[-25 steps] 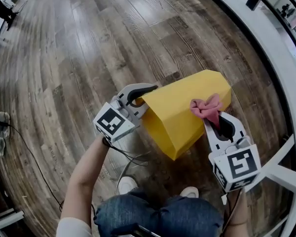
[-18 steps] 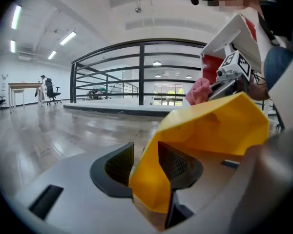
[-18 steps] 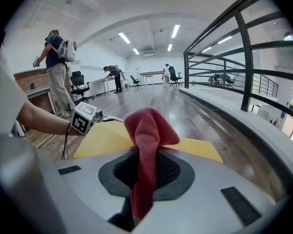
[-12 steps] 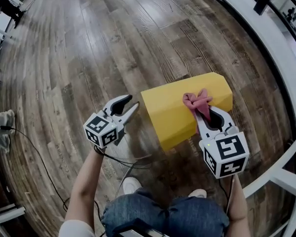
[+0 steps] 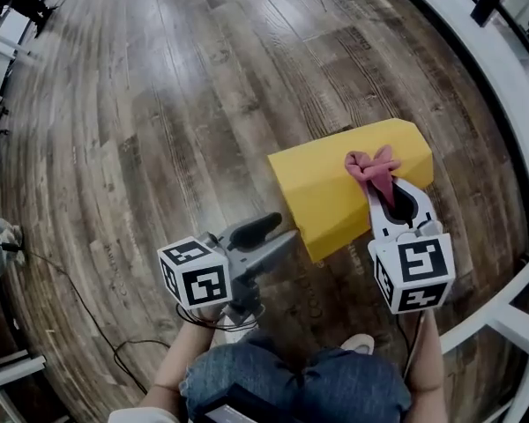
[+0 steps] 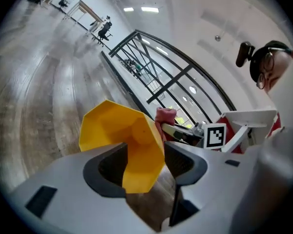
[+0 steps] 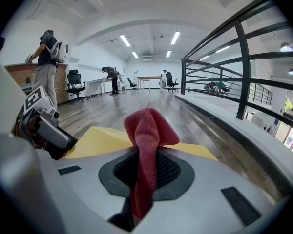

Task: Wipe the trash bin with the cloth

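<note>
My right gripper (image 5: 390, 194) pinched the cloth (image 5: 372, 166), tail hidden; my left gripper (image 5: 284, 228) had just been opening, empty. The trash bin (image 5: 331, 188) lay on the wooden floor (image 5: 159, 104).

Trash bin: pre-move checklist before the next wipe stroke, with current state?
1. Cloth clamped in right hand-held gripper: ok, jaws shut on it.
2. Cloth on trash bin: ok, in the head view it appears to rest on the bin's upper side.
3. Bin steadied by left hand-held gripper: not ok; its jaws have just been opening, and the pads are off the bin.
4. Bin stable on floor: cannot tell; it lies on its side, unheld.
</note>
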Demonstrator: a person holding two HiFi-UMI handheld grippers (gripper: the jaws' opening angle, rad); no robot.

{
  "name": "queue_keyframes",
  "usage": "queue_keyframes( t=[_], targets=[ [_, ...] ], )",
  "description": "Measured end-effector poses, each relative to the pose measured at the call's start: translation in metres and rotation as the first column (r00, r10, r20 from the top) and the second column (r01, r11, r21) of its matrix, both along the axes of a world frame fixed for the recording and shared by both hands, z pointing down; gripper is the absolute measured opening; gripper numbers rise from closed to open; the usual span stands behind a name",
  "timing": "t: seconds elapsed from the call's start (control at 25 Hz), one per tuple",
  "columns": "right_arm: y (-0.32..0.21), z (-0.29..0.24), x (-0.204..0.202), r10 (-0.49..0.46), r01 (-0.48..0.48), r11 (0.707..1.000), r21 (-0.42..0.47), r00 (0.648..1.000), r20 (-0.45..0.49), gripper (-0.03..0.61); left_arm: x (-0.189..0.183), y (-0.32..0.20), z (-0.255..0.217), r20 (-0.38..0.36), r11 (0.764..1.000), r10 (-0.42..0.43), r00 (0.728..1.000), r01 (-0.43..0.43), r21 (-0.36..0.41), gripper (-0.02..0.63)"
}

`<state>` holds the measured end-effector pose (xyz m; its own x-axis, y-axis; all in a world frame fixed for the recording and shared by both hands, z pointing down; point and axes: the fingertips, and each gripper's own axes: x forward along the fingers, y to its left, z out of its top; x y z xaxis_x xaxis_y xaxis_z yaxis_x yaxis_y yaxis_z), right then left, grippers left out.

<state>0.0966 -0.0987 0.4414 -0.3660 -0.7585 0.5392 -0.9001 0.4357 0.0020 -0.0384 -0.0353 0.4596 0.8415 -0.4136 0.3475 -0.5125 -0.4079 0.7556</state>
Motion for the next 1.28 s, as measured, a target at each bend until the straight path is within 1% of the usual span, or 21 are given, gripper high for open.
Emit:
queue_keyframes(
  t=[0.04,0.16,0.2,0.28,0.36,0.44,0.48,0.52,0.56,0.6,0.68,0.76,0.88,0.96,1.04,1.12,1.16,1.28],
  targets=[
    [0.000,0.000,0.000,-0.003,0.003,1.000,-0.002,1.000,0.001,0.051,-0.001,0.006,-0.003,-0.016,1.000,0.025,1.000,-0.025,-0.018,0.227],
    [0.001,0.000,0.001,-0.002,0.002,1.000,0.004,1.000,0.005,0.051,0.011,0.021,-0.006,-0.046,0.993,0.103,0.994,-0.106,-0.053,0.260],
    [0.001,0.000,0.002,0.003,-0.003,1.000,0.010,1.000,0.003,0.051,0.022,0.025,-0.002,-0.044,0.988,0.141,0.989,-0.143,-0.050,0.273],
    [-0.001,-0.001,0.001,0.008,-0.008,1.000,0.024,1.000,-0.011,0.051,0.047,0.030,0.009,-0.037,0.978,0.207,0.978,-0.208,-0.033,0.276],
    [-0.003,-0.003,-0.002,0.002,0.000,0.999,0.036,0.999,-0.039,0.051,0.064,0.030,0.020,-0.005,0.969,0.248,0.969,-0.248,-0.008,0.276],
    [-0.001,-0.009,-0.006,-0.014,0.017,0.999,0.042,0.998,-0.061,0.051,0.069,0.025,0.032,0.055,0.968,0.247,0.967,-0.249,0.024,0.274],
    [0.002,-0.015,-0.009,-0.028,0.031,0.999,0.042,0.998,-0.060,0.051,0.068,0.022,0.036,0.075,0.971,0.234,0.969,-0.237,0.042,0.218],
    [0.006,-0.022,-0.015,-0.050,0.052,0.998,0.042,0.997,-0.050,0.051,0.066,0.019,0.036,0.077,0.972,0.220,0.972,-0.225,0.063,0.117],
    [0.010,-0.030,-0.023,-0.083,0.084,0.996,0.043,0.996,-0.037,0.051,0.064,0.015,0.033,0.070,0.972,0.213,0.975,-0.219,0.083,0.043],
    [0.013,-0.038,-0.034,-0.128,0.129,0.990,0.048,0.991,-0.030,0.051,0.060,0.013,0.029,0.072,0.969,0.218,0.973,-0.224,0.099,0.017],
    [0.018,-0.047,-0.060,-0.230,0.233,0.971,0.056,0.972,-0.053,0.051,0.050,0.011,0.026,0.111,0.958,0.253,0.961,-0.265,0.109,0.015],
    [0.023,-0.048,-0.085,-0.307,0.312,0.949,0.040,0.947,-0.096,0.051,0.038,0.013,0.026,0.137,0.950,0.287,0.948,-0.300,0.087,0.015],
    [0.027,-0.046,-0.123,-0.418,0.426,0.905,0.023,0.896,-0.148,0.051,0.019,0.020,0.024,0.115,0.942,0.328,0.938,-0.334,0.035,0.015],
    [0.028,-0.041,-0.144,-0.468,0.479,0.878,0.023,0.867,-0.173,0.051,0.011,0.022,0.025,0.115,0.939,0.340,0.933,-0.344,0.021,0.015],
    [0.029,-0.030,-0.160,-0.508,0.517,0.856,-0.001,0.840,-0.191,0.051,0.008,0.023,0.027,0.127,0.938,0.342,0.931,-0.347,0.015,0.017],
    [0.030,-0.019,-0.168,-0.533,0.538,0.842,-0.035,0.821,-0.204,0.051,0.008,0.026,0.030,0.135,0.938,0.342,0.930,-0.347,0.010,0.017],
    [0.030,-0.016,-0.170,-0.537,0.540,0.840,-0.045,0.818,-0.208,0.051,0.008,0.027,0.031,0.137,0.938,0.341,0.930,-0.345,0.009,0.017],
    [0.026,-0.014,-0.166,-0.523,0.523,0.850,-0.058,0.828,-0.204,0.051,0.007,0.026,0.030,0.133,0.941,0.334,0.933,-0.339,0.012,0.018]
  ],
)
